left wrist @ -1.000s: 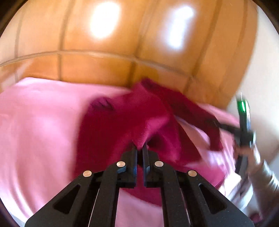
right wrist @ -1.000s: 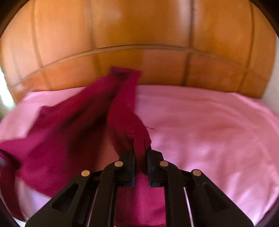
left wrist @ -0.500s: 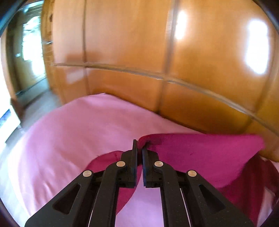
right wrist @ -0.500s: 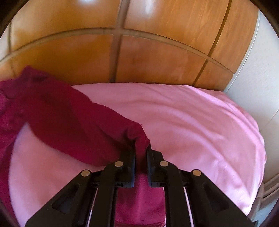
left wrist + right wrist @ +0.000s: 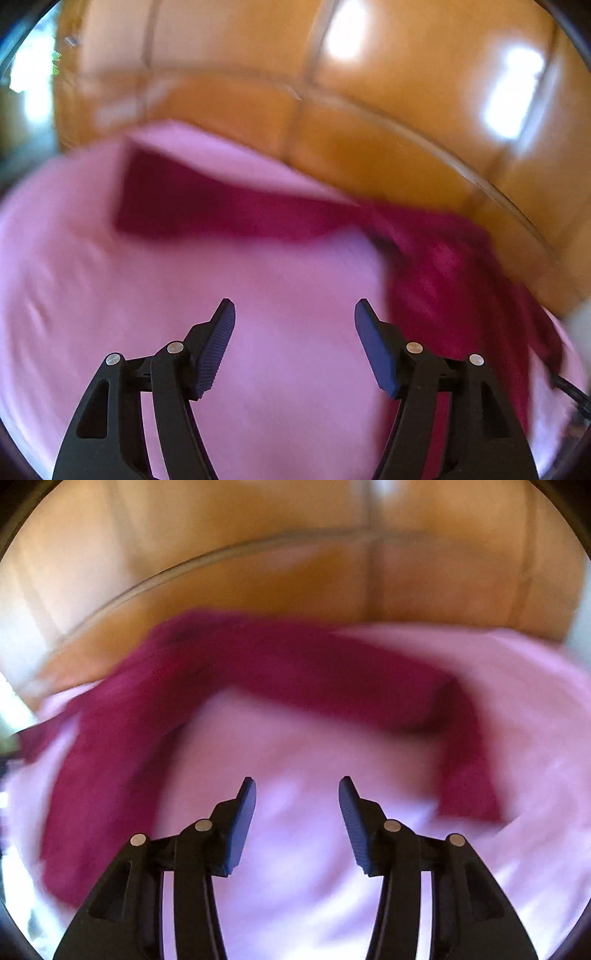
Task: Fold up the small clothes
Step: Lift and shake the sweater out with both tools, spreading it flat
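Right now both the left gripper [image 5: 294,308] and the right gripper [image 5: 297,785] hang with jaws spread wide, holding nothing. Beyond them the maroon garment [image 5: 280,672] lies sprawled on the pink bedsheet [image 5: 295,746], near the wooden headboard [image 5: 369,155]. It looks light, limp and soft; through the blur, it may be trousers. Pinching a hem corner seems safest.

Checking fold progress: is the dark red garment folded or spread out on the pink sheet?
Spread, not folded: the dark red garment lies stretched across the pink sheet in a long band. Blur hides finer creases.
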